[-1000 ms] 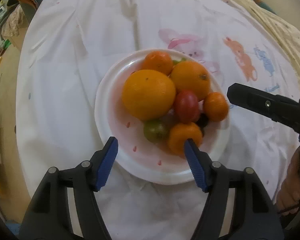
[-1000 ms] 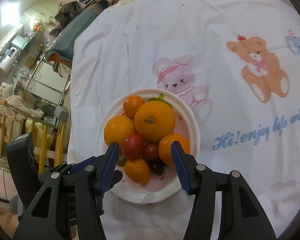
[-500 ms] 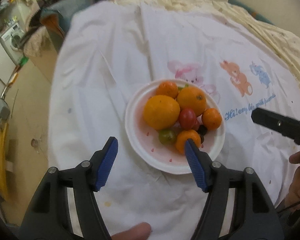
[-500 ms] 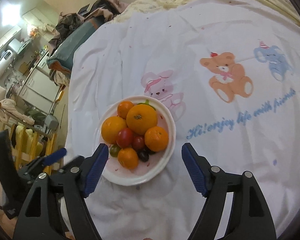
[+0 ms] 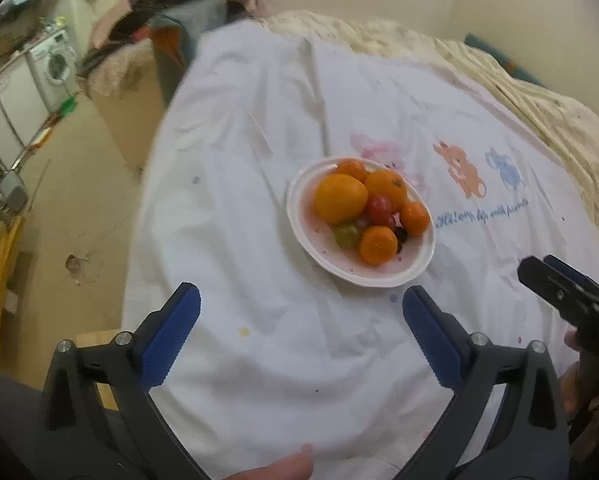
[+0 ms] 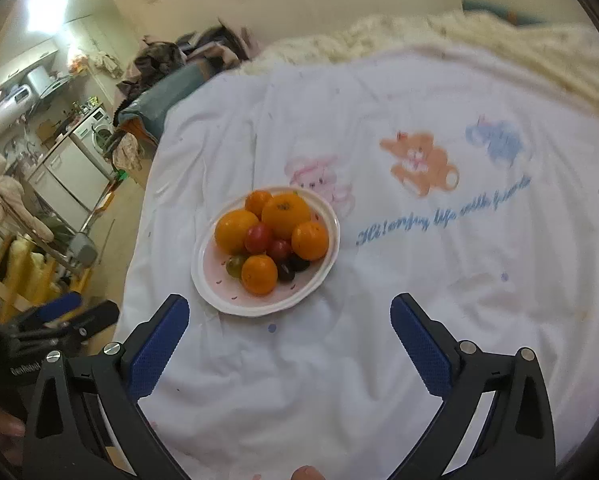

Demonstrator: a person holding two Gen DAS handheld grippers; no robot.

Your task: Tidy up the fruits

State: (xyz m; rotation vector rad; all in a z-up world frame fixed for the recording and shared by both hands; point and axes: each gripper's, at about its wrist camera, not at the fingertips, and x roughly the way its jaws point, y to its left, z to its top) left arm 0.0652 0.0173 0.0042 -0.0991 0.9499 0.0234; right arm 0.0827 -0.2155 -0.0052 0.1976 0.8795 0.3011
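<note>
"Both grippers are empty. My left gripper point(image 5: 301, 322) has just been opening and its jaws stand wide with only cloth between them; the right gripper point(image 6: 289, 330) the same."

"So where's the fruit?"

"All heaped on the white plate point(image 5: 307, 236), ahead of both sets of jaws and well clear of the fingertips point(image 5: 181, 312). Big oranges point(image 5: 340, 198) sit toward the far side, small tomatoes point(image 5: 379, 208) and a green one point(image 5: 347, 234) are wedged in the gaps, which I'd say keeps them from rolling."

"Why hold off like that?"

"I judge nothing's left to gather; the white sheet point(image 6: 419, 280) around the plate carries no stray fruit, so spread and clear suits me."
</note>
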